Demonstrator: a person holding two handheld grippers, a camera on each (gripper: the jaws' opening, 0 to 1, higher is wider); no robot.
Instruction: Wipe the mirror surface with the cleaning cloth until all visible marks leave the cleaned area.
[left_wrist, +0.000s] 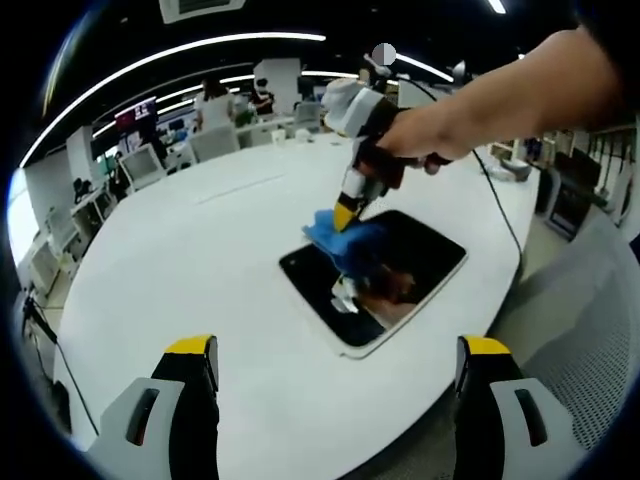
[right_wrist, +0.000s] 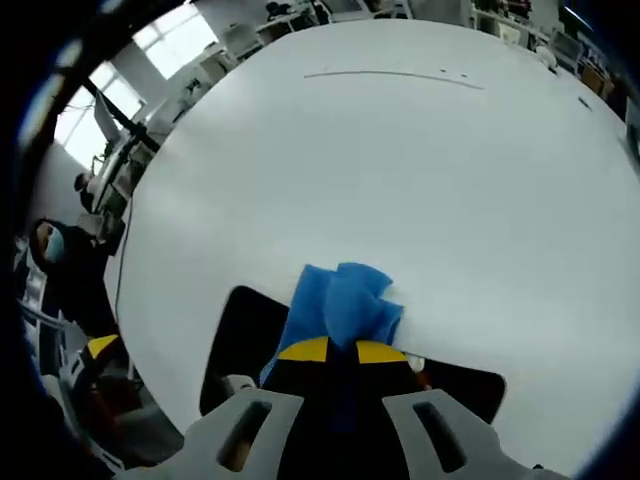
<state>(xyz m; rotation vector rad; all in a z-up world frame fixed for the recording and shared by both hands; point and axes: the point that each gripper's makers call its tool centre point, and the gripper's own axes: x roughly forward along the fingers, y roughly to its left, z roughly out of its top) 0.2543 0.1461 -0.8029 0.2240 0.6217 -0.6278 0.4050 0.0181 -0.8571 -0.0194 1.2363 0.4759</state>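
Wiping in progress. The right gripper (right_wrist: 342, 352), jaws clenched on the blue cloth (right_wrist: 340, 300), presses the cloth onto the mirror (right_wrist: 235, 335), which lies flat on the white surface (right_wrist: 400, 170). In the right gripper view the cloth bunches just ahead of the yellow-tipped jaws and spills past the mirror's far edge onto the surface; the dark glass extends to either side of the jaws and beneath them.

In the left gripper view the right gripper (left_wrist: 350, 205) comes down from above, held by a hand (left_wrist: 425, 140), and the cloth (left_wrist: 345, 238) sits at the far corner of the mirror (left_wrist: 410, 270). The left gripper (left_wrist: 335, 365) is released, jaws wide apart and holding nothing; it hangs well short of the mirror, which lies ahead of it and between the lines of its two jaws.

Progress, as a judgement: the wipe appears to be under way but not complete. A pale patch and brownish tones show on the glass nearer the left gripper than the cloth; whether these are marks or reflections cannot be told. The cloth covers only the far corner, so the near and side areas of the mirror likely remain to be passed over. Mirror and cloth both lie in plain sight on the surface.
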